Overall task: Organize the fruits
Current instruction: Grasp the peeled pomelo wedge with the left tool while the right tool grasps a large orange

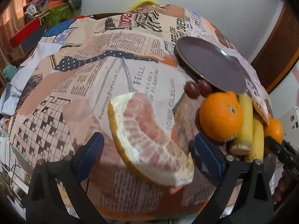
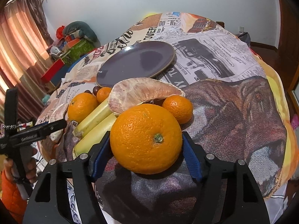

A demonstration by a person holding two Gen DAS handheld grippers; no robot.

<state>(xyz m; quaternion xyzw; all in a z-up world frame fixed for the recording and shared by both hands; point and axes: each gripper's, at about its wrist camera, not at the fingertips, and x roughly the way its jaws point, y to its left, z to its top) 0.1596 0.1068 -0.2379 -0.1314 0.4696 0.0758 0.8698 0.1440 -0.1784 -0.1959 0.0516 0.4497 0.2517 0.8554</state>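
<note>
Right wrist view, right gripper [image 2: 145,147] angled down, pads seemingly touching large orange [image 2: 145,140], left gripper [image 1: 147,153] wide around pomelo wedge [image 1: 149,140].

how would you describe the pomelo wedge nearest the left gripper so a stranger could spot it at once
Start at the purple plate on the newspaper-print cloth. Come toward the left gripper: the pomelo wedge lies between its open fingers. Unlike the wedge atop the bananas, it lies alone, with yellow rind along its curved edge.

Peeled pink pomelo wedge with yellow rind [image 1: 149,140] lower centre, between wide-apart pads of left hand-held gripper [image 1: 147,158]; dark purple round plate [image 1: 209,63] upper right on newsprint-patterned surface [image 1: 115,65].
</note>
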